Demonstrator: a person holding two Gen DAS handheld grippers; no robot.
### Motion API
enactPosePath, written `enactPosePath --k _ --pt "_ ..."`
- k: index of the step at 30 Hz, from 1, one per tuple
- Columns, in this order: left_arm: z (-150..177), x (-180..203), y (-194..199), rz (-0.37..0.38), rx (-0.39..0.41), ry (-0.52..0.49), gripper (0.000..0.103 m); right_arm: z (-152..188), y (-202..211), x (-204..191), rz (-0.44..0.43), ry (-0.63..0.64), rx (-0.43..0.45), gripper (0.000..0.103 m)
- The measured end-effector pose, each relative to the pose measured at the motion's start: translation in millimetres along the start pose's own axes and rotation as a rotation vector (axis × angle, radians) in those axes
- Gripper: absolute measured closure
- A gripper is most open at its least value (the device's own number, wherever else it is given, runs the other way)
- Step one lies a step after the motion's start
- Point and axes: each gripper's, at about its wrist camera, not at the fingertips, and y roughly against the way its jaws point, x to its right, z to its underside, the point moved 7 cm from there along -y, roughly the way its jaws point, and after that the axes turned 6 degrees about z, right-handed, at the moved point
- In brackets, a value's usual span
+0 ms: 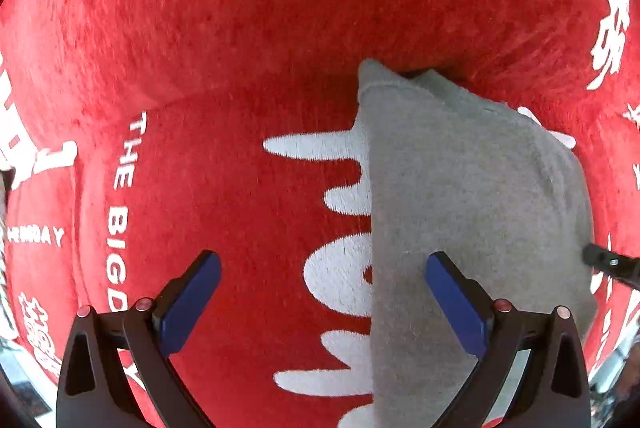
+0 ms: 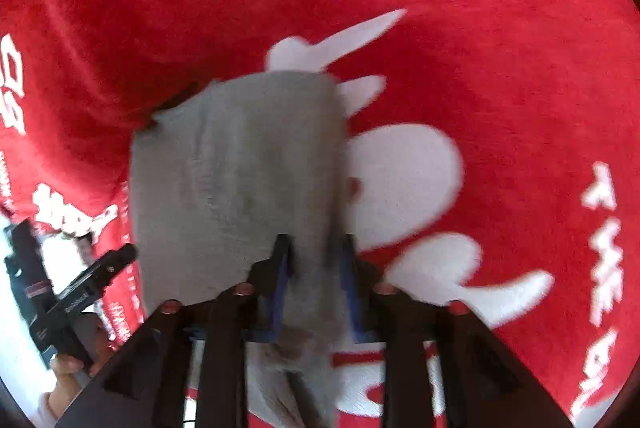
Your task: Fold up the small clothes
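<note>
My left gripper [image 1: 322,298] hangs wide apart over the grey cloth [image 1: 472,212] folded on the red blanket [image 1: 240,28], my right gripper [image 2: 316,260] part-open astride its near edge, and if either drags, the plush could undo the fold.
</note>
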Motion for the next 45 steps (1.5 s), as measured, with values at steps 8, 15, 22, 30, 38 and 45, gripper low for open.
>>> enactPosePath --k 8,15,22,30,38,45 --pt "29.5 15.0 -27.0 -0.067 -0.027 -0.103 0.000 36.9 35.3 -48.2 -0.148 0.111 0.017 0.085" --pt "35.2 12.9 -23.2 -0.085 -0.036 -0.102 0.000 71.6 -14.4 -42.6 0.024 0.284 -0.048 0.103" --pt "29.4 6.4 -4.6 -0.089 -0.067 -0.082 0.000 71.5 11.9 -17.1 -0.013 0.164 -0.064 0.096" --pt "33.7 12.5 2.5 -0.126 -0.092 -0.080 0.000 58.9 45.8 23.5 -0.078 -0.011 -0.036 0.082" --pt "36.4 8.8 -6.7 -0.119 -0.104 -0.060 0.000 45.7 41.0 18.2 -0.096 -0.002 -0.048 0.044" --pt "34.8 10.0 -7.3 -0.087 -0.120 -0.076 0.000 35.8 26.0 15.3 -0.135 -0.024 -0.083 0.040"
